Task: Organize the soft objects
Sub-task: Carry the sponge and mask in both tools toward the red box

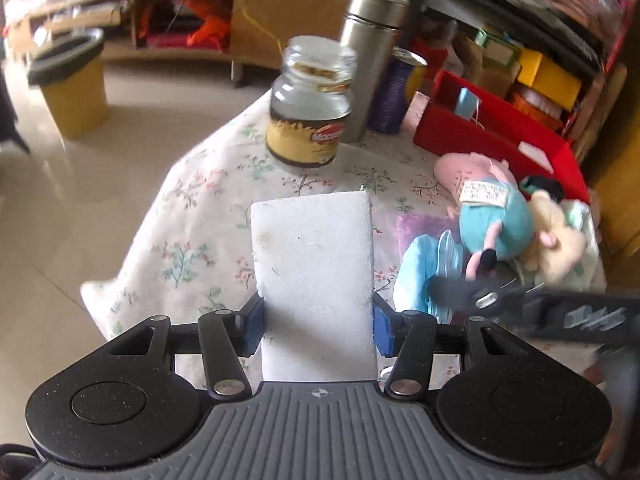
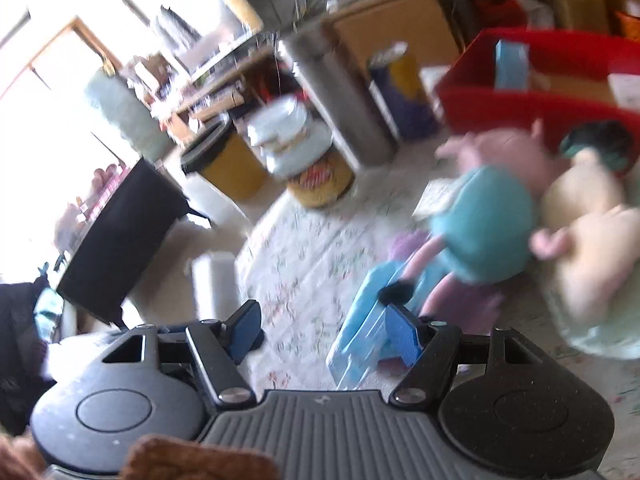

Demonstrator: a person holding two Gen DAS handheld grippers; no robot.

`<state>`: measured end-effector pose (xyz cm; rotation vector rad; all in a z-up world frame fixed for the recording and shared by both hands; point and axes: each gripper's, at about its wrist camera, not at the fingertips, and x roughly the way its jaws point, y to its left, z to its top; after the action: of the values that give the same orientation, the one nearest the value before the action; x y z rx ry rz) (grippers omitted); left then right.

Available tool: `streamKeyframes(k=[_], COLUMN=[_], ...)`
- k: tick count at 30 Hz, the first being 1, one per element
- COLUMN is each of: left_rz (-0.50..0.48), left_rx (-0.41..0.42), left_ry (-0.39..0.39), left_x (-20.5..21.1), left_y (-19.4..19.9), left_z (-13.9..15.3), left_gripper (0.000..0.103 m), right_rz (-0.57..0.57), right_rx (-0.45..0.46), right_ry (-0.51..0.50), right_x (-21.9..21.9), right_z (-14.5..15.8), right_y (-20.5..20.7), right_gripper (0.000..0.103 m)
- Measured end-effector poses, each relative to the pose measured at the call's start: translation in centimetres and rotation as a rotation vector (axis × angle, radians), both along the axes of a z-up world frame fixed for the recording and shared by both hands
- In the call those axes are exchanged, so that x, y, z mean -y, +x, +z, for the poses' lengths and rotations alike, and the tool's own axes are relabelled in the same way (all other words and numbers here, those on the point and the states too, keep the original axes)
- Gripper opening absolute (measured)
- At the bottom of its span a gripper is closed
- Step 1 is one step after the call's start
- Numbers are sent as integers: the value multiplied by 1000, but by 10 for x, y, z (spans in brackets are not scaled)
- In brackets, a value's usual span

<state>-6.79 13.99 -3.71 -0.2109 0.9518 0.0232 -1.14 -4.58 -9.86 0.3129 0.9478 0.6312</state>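
My left gripper (image 1: 318, 312) is shut on a white foam sponge (image 1: 314, 256), its blue pads pressing both long sides. The sponge is held above the floral tablecloth (image 1: 208, 200). To the right lies a pink pig plush in a teal dress (image 1: 494, 220) (image 2: 484, 220), against a cream plush (image 1: 560, 240) (image 2: 592, 232). Behind them stands a red bin (image 1: 500, 136) (image 2: 540, 100). My right gripper (image 2: 324, 332) is open with nothing between its fingers. Its right finger (image 2: 404, 332) is beside a light blue packet (image 2: 360, 332) (image 1: 416, 276). The right wrist view is blurred.
A coffee jar (image 1: 308, 112), a steel flask (image 1: 368, 60) and a purple can (image 1: 394, 92) stand at the back of the table. A purple cloth (image 1: 412, 224) lies under the packet. The table edge drops off to the left, where a yellow waste bin (image 1: 72, 80) stands on the floor.
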Motion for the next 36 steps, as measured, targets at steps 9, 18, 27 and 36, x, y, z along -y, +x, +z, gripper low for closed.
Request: streamKeyframes(k=[9, 18, 27, 36], left_rz=[-33, -38, -99, -174], left_rx=[24, 24, 101, 182], left_ry=[-56, -47, 13, 84], left_x=[-14, -18, 17, 76], left_y=[1, -4, -1, 24], left_z=[5, 5, 28, 57], left_gripper=[56, 57, 55, 54], right_rz=[-95, -82, -124, -267], right_rx=[-65, -17, 62, 176], right_ry=[-186, -316, -163, -7], right_x=[-40, -44, -6, 67], right_z=[-29, -26, 24, 66], right_y=[28, 28, -17, -33], right_gripper=[17, 0, 0, 0])
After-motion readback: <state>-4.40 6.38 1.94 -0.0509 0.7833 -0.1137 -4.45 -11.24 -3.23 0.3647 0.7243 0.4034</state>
